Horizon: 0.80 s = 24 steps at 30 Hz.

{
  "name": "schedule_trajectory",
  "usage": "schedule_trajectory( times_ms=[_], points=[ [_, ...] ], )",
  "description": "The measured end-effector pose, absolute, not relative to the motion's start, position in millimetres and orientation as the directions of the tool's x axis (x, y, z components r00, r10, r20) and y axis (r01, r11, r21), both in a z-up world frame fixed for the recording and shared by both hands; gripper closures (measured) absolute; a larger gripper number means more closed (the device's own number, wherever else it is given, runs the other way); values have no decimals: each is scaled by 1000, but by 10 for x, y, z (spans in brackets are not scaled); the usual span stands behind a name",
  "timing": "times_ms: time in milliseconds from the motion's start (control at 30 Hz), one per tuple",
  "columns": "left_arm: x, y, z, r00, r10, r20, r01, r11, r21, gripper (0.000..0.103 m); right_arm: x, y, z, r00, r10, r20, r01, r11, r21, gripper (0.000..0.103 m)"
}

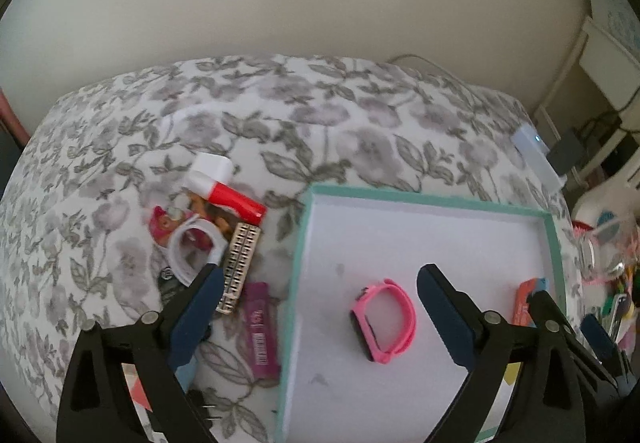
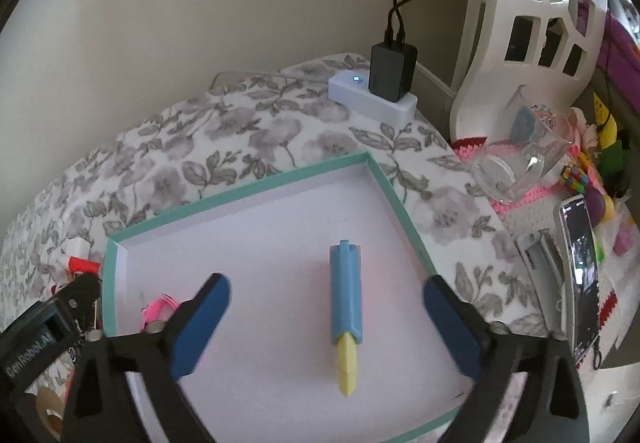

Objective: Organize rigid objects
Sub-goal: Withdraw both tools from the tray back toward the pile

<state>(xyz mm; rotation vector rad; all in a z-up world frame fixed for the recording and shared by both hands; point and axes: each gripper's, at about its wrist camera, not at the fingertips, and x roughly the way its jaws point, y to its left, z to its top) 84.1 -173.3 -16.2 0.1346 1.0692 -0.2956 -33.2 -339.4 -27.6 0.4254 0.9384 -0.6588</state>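
Both grippers empty, fingers spread wide. Pink plastic wristband (image 1: 383, 321) and blue-and-yellow plastic stick (image 2: 346, 317) lie in the teal-rimmed white tray (image 1: 432, 199). Remaining clutter, purple lighter (image 1: 262, 331) included, lies left of tray, nearest left gripper (image 1: 316, 283).

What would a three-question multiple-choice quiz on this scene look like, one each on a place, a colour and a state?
1. Where does the pink watch-like wristband lie?
A. On the flowered cloth
B. Inside the shallow teal-rimmed white tray
C. In the glass jar

2. What colour is the tip sticking out of the blue plastic tube?
A. Yellow
B. Red
C. Black

3. How do the right gripper fingers stand?
A. Shut on the tube
B. Shut on nothing
C. Wide open either side of the tube

Answers: 1 B, the wristband rests on the tray's white floor. 2 A, a yellow tip pokes out of the tube's near end. 3 C, both blue fingers stand clear of the tube.
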Motion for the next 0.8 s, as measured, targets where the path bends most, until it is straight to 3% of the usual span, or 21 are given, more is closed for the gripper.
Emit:
schedule_trajectory(
  times_ms=[467, 800],
  points=[
    [1103, -1036, -77, 447, -112, -888, 99, 992, -75, 0, -280, -3293, -267, 471, -316, -824, 655, 751, 86, 0],
    [1179, -386, 204, 514, -43, -856, -57, 995, -84, 0, -139, -2861, -82, 577, -153, -802, 515, 831, 212, 0]
  ],
)
